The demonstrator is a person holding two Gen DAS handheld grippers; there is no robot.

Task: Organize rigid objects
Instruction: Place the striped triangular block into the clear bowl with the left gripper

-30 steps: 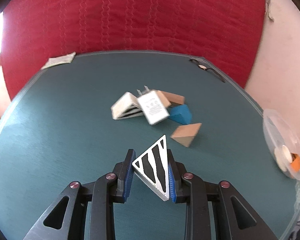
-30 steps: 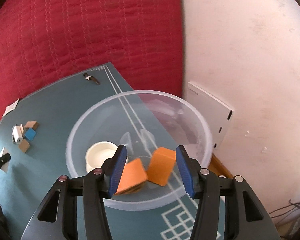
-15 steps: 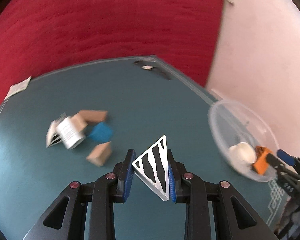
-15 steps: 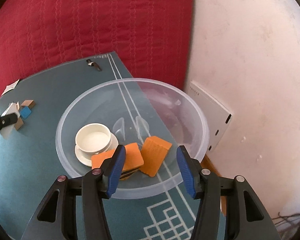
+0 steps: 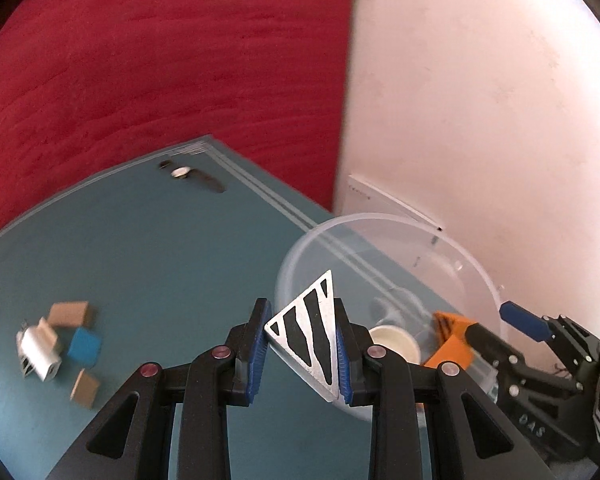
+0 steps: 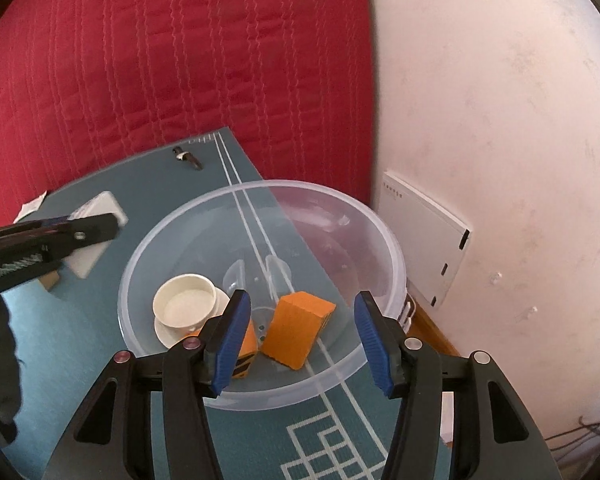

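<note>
My left gripper point(image 5: 300, 344) is shut on a white triangular block with black stripes point(image 5: 310, 328) and holds it at the near left rim of the clear plastic bowl point(image 5: 480, 268). The bowl point(image 6: 384, 240) holds a white cup on a saucer point(image 6: 184, 300) and two orange blocks point(image 6: 298, 328). My right gripper point(image 6: 300, 340) is open and empty above the bowl's near side; it also shows in the left wrist view point(image 5: 524, 320). A pile of blocks, tan point(image 5: 68, 314), blue point(image 5: 84, 348) and white point(image 5: 38, 350), lies on the teal table point(image 5: 160, 260).
A wristwatch point(image 5: 188, 174) lies near the table's far edge. A red quilted cushion point(image 6: 180, 60) stands behind the table. A pale wall with a white panel point(image 6: 424, 236) is at the right, close to the bowl. The left gripper's arm point(image 6: 40, 240) crosses the right wrist view.
My left gripper has carried the striped triangle to the right, from near the block pile to the bowl's rim. My right gripper has stayed open over the bowl, drawing back slightly.
</note>
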